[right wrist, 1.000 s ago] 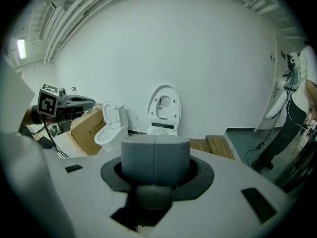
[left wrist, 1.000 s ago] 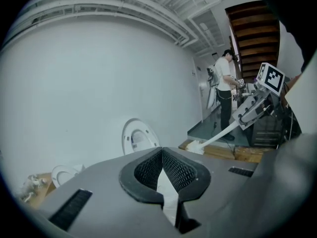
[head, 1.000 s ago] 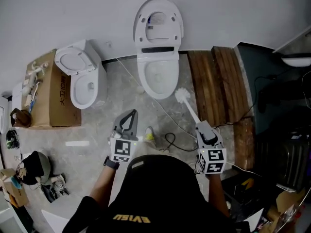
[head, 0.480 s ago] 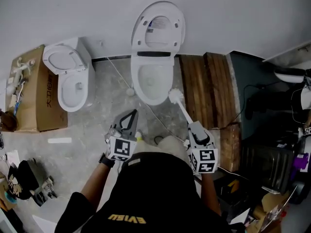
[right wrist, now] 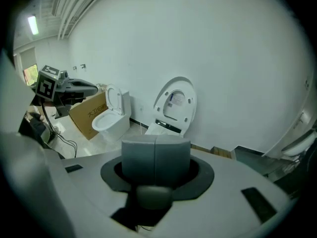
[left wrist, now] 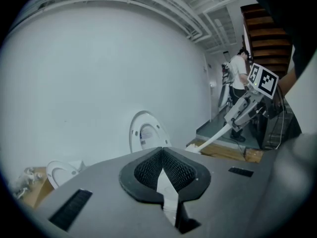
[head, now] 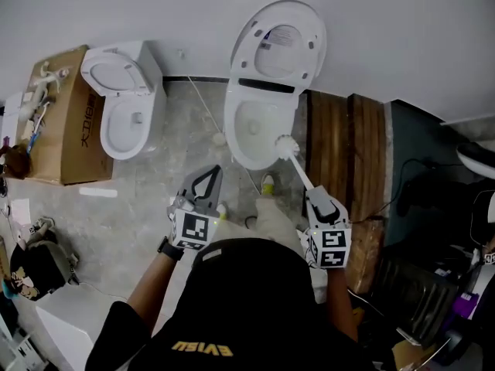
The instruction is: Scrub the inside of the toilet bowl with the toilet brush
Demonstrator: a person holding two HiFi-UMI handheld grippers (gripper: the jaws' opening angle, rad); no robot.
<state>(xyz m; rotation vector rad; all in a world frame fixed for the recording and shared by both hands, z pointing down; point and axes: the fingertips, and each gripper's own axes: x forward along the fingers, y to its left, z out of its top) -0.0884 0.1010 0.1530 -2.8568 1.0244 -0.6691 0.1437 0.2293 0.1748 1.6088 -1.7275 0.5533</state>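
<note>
wall [head: 155,6]: plain white, behind both toilets.
floor [head: 155,184]: grey stone, carrying everything here.
wooden planks [head: 344,145]: dark boards lying on the floor just right of the toilet.
cardboard box [head: 66,145]: at the far left, against the second toilet.
toilet [head: 251,161]: white, in the middle by the wall, its lid [head: 282,41] raised upright.
second toilet [head: 108,141]: smaller, white, to the left, seat also up.
toilet brush [head: 286,144]: white head at the front right edge of the toilet bowl, handle slanting back to the right tongs; whether the bristles touch the porcelain I cannot tell.
right tongs [head: 317,198]: pressed together, clamped on the brush handle.
left tongs [head: 206,180]: tips closed together with nothing between, held above the floor in front of the toilet, well apart from the brush.
</note>
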